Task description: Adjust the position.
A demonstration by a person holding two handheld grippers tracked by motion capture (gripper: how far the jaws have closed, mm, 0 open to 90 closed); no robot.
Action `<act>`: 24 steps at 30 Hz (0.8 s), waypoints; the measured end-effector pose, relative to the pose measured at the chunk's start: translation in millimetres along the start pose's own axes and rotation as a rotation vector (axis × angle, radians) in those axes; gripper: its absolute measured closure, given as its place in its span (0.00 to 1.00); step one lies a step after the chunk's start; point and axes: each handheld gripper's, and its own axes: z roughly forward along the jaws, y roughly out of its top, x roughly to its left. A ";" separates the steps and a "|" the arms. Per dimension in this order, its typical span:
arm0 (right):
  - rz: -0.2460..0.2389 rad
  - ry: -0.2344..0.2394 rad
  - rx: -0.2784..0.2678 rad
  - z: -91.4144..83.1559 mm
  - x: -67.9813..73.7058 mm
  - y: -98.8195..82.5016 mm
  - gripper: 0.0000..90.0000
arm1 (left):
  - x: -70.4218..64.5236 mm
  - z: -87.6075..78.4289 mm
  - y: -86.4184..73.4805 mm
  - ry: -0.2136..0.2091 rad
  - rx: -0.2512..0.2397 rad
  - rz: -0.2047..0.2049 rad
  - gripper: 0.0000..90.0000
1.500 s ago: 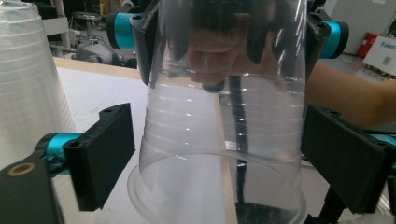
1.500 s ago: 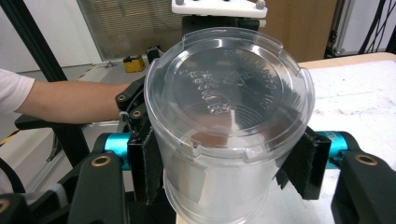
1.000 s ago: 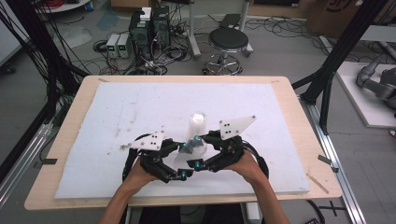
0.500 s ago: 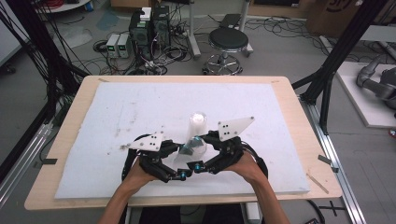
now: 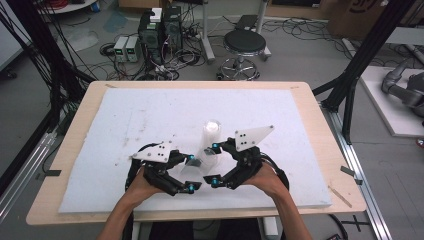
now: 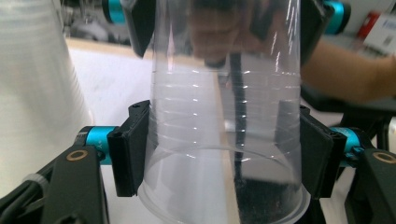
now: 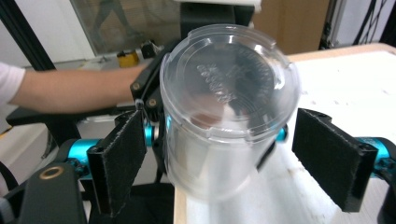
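Cables, computer boxes and a black round stool (image 5: 243, 44) crowd the grey floor behind a light wooden table (image 5: 60, 165) topped with a white foam sheet (image 5: 150, 115). Near the front edge of that sheet, between the two hands, a clear thin-walled plastic cup (image 5: 194, 165) lies tipped on its side off the sheet, and close behind it a stack of the same clear plastic cups (image 5: 211, 137) stands upside down.

The left tool (image 5: 190, 172) is clamped on the single cup: in the left gripper view its black pads (image 6: 132, 144) press the ribbed wall just above the rim, one on each side. The right tool (image 5: 214, 163) has just been opening its jaws; in the right gripper view the pads (image 7: 119, 156) stand wide and clear of the cup wall, with the cup's moulded base (image 7: 229, 79) facing the camera between them.

This cup will likely weigh almost nothing and flex easily; a hard squeeze mid-wall could dent or crack it, and the smooth plastic may slip. The stiffest places to take hold look like the rolled rim and the base ring, so a light pinch there seems safest.
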 end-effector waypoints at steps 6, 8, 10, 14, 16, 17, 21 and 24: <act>-0.015 -0.038 0.058 -7.0 2.9 0.1 0.16 | -2.5 -11.1 10.9 0.054 0.219 0.028 0.33; -0.022 -0.049 0.095 -7.9 3.7 0.4 0.16 | -3.0 -11.8 15.9 0.056 0.296 0.032 0.33; -0.030 -0.057 0.147 -8.1 4.7 1.2 0.16 | -3.2 -11.3 21.2 0.053 0.373 0.029 0.33; -0.046 -0.067 0.237 -8.5 7.0 4.3 0.16 | -3.4 -7.5 29.9 0.052 0.524 0.024 0.33; -0.054 -0.065 0.271 -8.8 7.5 5.7 0.16 | -3.4 -6.0 34.2 0.059 0.597 0.037 0.34; -0.056 -0.070 0.289 -9.2 8.1 6.5 0.16 | -3.4 -5.2 36.0 0.060 0.628 0.041 0.34; -0.067 -0.082 0.350 -10.0 9.6 8.3 0.16 | -5.1 -3.4 41.5 0.062 0.661 0.051 0.34; -0.072 -0.085 0.379 -10.2 9.6 8.3 0.16 | -6.3 -1.6 44.2 0.054 0.673 0.055 0.34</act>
